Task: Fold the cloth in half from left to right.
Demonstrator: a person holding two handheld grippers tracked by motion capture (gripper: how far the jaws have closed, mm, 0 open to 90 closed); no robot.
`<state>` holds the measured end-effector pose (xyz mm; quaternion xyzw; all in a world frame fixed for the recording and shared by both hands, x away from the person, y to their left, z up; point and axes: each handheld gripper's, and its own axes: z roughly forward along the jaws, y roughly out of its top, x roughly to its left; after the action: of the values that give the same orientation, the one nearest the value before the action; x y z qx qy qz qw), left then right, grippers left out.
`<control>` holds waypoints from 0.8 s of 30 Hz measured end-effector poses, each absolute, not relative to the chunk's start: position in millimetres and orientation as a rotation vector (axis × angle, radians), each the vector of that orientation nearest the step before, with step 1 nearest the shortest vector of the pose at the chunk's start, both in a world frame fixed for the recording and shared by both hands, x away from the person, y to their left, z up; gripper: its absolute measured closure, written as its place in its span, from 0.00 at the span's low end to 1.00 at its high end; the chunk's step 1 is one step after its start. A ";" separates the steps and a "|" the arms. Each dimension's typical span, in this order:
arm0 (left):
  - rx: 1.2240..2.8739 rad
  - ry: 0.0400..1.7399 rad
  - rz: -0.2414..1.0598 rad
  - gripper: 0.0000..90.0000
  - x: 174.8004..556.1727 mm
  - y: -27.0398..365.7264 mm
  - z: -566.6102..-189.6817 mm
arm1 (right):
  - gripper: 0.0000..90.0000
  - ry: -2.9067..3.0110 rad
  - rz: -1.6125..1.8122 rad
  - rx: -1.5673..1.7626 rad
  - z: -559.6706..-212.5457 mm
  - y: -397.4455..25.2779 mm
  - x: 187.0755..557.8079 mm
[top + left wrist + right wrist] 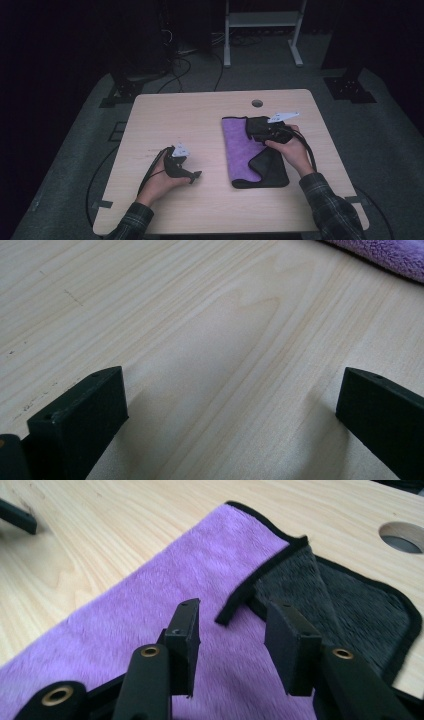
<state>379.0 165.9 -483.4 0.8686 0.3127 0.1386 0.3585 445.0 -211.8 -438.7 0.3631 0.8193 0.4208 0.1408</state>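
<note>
Nearest the person's edge of the pale wooden table (210,210), two forearms in plaid sleeves (330,207) come up from below. On the left side, the left hand (159,185) rests the left tool (192,176) low on the bare wood, well apart from the cloth; in the left gripper view its two black jaws stand wide apart with nothing but wood grain between them, and a strip of purple pile shows at the far upper right. Further in, right of the table's middle, lies the folded cloth (240,147), purple on its upper face with a dark grey underside and a black hem; its near right corner is turned back to show the grey. Above its far end the right hand (292,150) holds the right tool (230,630), jaws parted and gripping nothing, poised just over a hemmed corner that lies on the purple face. Beyond the cloth, a round hole (257,103) sits near the table's far edge.
</note>
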 end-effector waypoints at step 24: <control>2.239 0.814 0.362 0.00 378.7 165.5 -483.4 | 0.95 2.412 1.096 1.077 -466.8 -188.4 470.4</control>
<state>378.7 165.5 -483.4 0.8676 0.3156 0.1402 0.3578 470.4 -188.4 -466.8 0.3729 0.8351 0.3794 0.1402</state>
